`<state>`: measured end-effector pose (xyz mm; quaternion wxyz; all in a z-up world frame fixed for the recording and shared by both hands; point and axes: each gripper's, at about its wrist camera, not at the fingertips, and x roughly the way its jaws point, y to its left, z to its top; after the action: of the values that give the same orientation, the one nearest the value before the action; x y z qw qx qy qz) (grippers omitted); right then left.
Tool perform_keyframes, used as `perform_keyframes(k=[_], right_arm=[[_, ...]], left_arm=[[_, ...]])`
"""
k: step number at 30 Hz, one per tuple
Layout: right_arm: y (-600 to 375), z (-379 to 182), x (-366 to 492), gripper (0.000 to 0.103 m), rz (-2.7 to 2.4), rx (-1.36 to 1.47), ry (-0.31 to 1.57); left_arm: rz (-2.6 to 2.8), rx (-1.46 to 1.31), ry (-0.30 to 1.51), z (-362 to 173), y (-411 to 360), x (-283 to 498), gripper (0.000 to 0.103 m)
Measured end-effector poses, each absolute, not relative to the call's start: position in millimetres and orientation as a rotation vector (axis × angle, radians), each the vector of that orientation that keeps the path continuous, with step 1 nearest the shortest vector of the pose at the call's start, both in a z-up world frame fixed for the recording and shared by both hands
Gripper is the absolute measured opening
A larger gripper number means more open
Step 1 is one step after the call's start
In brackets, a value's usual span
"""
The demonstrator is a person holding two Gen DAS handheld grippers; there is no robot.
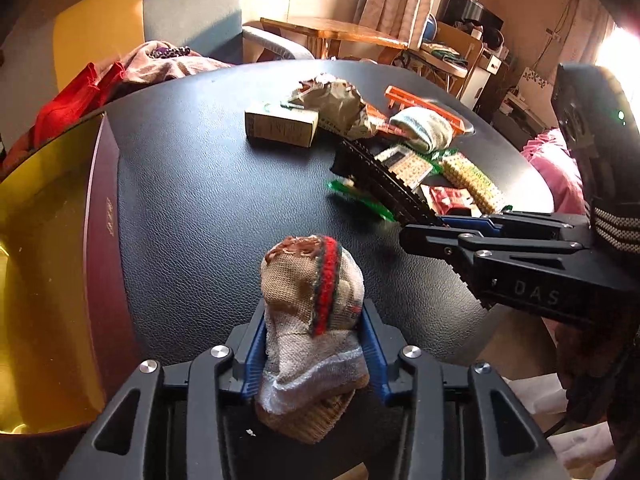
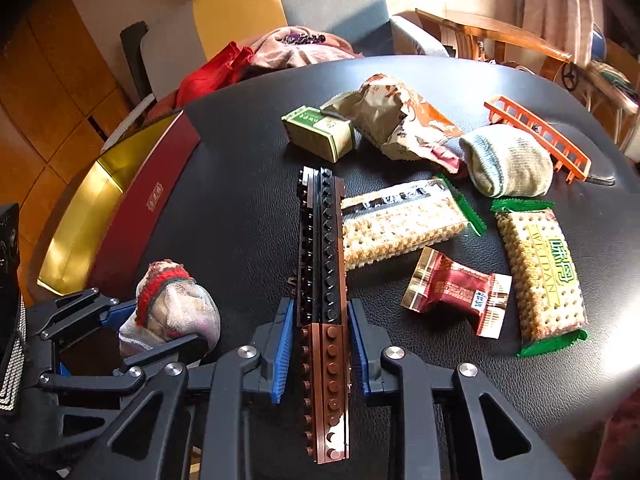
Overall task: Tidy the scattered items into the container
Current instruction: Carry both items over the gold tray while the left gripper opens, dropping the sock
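My left gripper [image 1: 314, 332] is shut on a rolled beige sock with a red and green band [image 1: 312, 300], held above the black table; the sock also shows in the right wrist view [image 2: 172, 308]. My right gripper [image 2: 320, 320] is shut on a long black and brown brick bar [image 2: 322, 264], which also shows in the left wrist view [image 1: 384, 180]. The container, a red box with a gold inside [image 2: 80, 216], stands at the table's left edge; it also shows in the left wrist view [image 1: 40, 240].
On the black table [image 2: 240, 184] lie a green carton [image 2: 316, 132], a crumpled brown wrapper [image 2: 396, 120], an orange plastic rack [image 2: 540, 136], a rolled pale sock [image 2: 508, 164], two cracker packs [image 2: 400, 224] [image 2: 540, 272] and a red snack packet [image 2: 456, 292]. Clothes [image 2: 280, 52] are piled behind.
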<state>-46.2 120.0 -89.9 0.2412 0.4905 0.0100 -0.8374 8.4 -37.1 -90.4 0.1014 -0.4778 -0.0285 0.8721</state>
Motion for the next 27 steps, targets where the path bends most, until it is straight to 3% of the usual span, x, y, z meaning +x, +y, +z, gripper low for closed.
perform_keyframes(k=[12,27], right_arm=[[103,-51,-40,0.026,-2.346,1.234,-0.022],[-12,-19,-32,0.026,-2.204,1.090,0.031]], left_arm=[[2.695,-1.293,-0.159,-52,-63,23,0.040],[2.958,-1.303,-0.383,-38,-167,47,0.040]])
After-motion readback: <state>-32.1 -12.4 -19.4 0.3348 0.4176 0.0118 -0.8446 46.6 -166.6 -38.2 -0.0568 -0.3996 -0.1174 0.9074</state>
